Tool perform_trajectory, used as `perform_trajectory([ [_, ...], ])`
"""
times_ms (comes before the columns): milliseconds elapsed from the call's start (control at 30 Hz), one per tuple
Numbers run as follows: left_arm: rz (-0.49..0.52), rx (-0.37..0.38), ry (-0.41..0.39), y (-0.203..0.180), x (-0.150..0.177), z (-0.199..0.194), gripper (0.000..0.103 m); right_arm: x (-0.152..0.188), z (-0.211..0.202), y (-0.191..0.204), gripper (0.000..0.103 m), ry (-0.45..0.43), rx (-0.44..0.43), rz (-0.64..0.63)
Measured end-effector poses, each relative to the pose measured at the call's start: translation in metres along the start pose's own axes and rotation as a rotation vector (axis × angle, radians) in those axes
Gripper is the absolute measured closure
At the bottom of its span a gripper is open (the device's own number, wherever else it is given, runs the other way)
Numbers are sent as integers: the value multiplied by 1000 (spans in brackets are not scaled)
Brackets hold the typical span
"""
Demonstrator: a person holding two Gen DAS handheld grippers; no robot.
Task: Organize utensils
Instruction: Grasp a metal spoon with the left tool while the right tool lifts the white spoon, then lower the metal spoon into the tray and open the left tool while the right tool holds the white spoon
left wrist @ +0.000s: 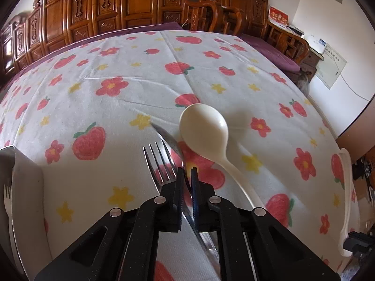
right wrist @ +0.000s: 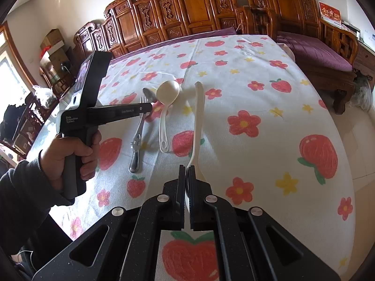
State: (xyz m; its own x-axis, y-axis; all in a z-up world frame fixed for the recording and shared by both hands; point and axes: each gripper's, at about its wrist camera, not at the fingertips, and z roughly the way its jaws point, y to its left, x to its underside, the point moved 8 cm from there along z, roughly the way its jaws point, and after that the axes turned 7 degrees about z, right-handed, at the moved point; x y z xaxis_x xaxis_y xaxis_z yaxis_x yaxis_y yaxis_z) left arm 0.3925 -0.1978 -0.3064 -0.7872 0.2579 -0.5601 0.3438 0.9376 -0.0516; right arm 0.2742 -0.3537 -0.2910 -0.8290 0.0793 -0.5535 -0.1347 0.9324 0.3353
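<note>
My left gripper is shut on a metal spoon, whose handle passes between the pads; its bowl shows in the right wrist view. A metal fork lies just left of it on the cloth. A white plastic spoon lies just right of it. My right gripper is shut on a long white plastic utensil, held edge-on above the cloth. The left gripper shows in the right wrist view, over the fork and spoons.
The table has a white cloth with strawberries and flowers. A white tray with a white plastic fork sits at the left edge. Carved wooden chairs and a purple-cushioned bench stand behind the table.
</note>
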Motion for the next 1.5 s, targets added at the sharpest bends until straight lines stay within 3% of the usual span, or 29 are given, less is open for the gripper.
perform_trajectory([
  [300, 28, 14, -21, -12, 0, -28, 102, 1, 0, 10, 100, 0, -6, -27],
  [767, 84, -18, -89, -12, 10, -107, 102, -2, -20, 48, 100, -42, -21, -108],
  [1100, 74, -52, -136, 26, 22, -155, 102, 6, -22, 85, 100, -46, -10, -200],
  [1500, 29, -120, -121, 98, 39, -171, 102, 5, -9, 133, 100, -27, -26, -258],
])
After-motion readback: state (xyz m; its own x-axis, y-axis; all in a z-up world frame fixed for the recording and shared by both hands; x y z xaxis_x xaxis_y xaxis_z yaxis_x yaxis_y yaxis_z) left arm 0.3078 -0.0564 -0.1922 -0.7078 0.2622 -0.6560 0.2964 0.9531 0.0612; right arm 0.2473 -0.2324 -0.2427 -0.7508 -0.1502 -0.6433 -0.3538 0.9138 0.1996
